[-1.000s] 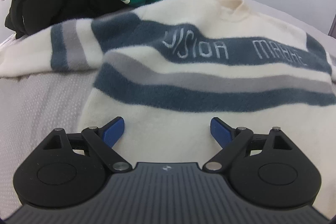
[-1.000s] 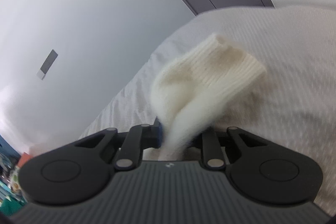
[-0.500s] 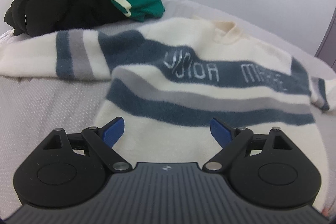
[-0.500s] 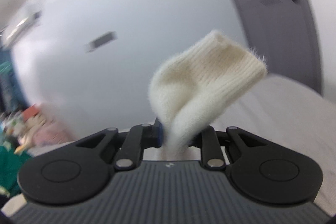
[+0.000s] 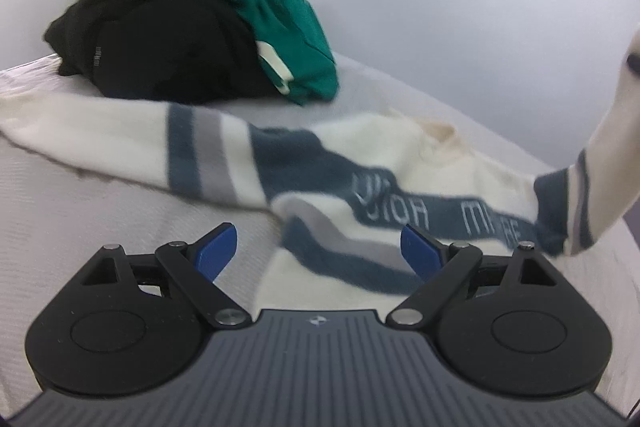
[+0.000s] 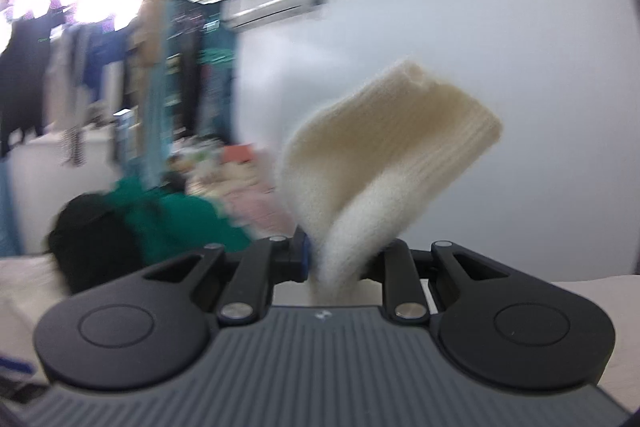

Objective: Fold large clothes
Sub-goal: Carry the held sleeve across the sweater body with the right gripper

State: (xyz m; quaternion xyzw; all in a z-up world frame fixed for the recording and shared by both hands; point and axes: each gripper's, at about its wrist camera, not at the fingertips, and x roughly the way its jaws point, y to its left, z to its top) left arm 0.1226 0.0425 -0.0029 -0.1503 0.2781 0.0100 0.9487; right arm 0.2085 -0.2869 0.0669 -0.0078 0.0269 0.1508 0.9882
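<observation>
A cream sweater (image 5: 360, 163) with blue and grey stripes and white lettering lies spread face up on the bed (image 5: 80, 211). Its left sleeve (image 5: 120, 131) stretches out to the left. Its right sleeve (image 5: 600, 163) rises off the bed at the right edge. My left gripper (image 5: 320, 251) is open and empty, low over the sweater's hem side. My right gripper (image 6: 344, 259) is shut on the sleeve's ribbed cream cuff (image 6: 392, 155) and holds it up in the air.
A heap of black clothing (image 5: 160, 35) with a green garment (image 5: 288, 27) on top sits at the far left of the bed; it also shows in the right wrist view (image 6: 152, 223). A pale wall (image 5: 460, 39) runs behind the bed. Hanging clothes (image 6: 80, 67) are at the far left.
My right gripper has lifted the cuff and swung left, from facing the bed and wall to facing the room. The right sleeve now rises off the bed. My left gripper has shifted left, still open.
</observation>
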